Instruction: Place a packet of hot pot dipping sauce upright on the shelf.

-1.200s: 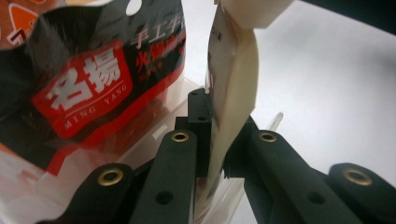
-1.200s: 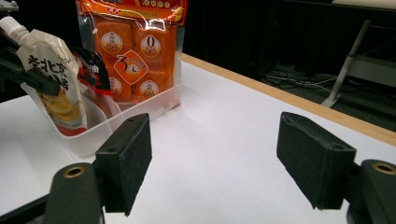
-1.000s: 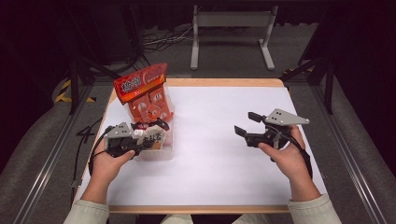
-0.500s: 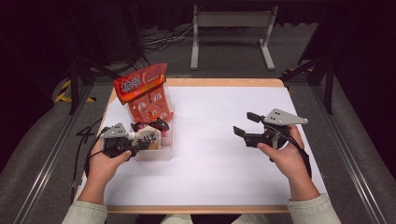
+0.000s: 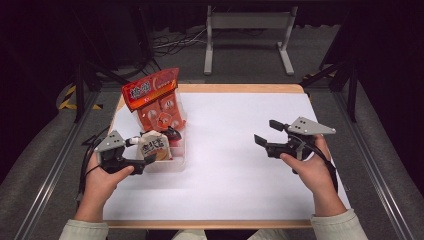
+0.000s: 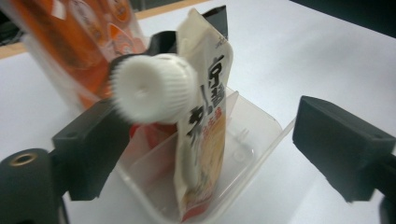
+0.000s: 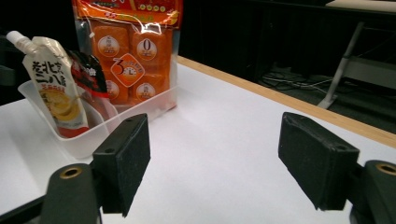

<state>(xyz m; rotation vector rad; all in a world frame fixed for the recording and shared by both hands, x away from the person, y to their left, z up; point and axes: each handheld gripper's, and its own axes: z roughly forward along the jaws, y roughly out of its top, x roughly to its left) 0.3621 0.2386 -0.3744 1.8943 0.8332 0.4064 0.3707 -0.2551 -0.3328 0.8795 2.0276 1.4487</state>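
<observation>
From the high view, my left gripper (image 5: 142,161) sits at the near left of the white table (image 5: 240,150), right at the cream spouted pouch with dark lettering (image 5: 152,146), which stands upright at the near end of the clear plastic bin (image 5: 175,159); my right gripper (image 5: 267,136) hangs well apart to the right, jaws spread and holding nothing. Behind the pouch a tall orange snack bag with a clear window (image 5: 156,102) leans up at the bin's far end, and a small dark red sachet (image 5: 171,133) is mostly covered between them. In the left gripper view the pouch (image 6: 205,112) stands between my 2 spread jaws with its ribbed white cap (image 6: 152,88) close to the left one; nothing is clamped. I judge it light, soft-walled and slick, likely to buckle if squeezed mid-body, so the stiff neck under the cap looks like the best hold. The cap is blurred, and the pouch's foot is cut off below. In the right gripper view my own jaws stand wide over bare table, the pouch (image 7: 56,88) far left in the bin (image 7: 93,135), the orange bag's top cropped, the sachet's print unreadable.
</observation>
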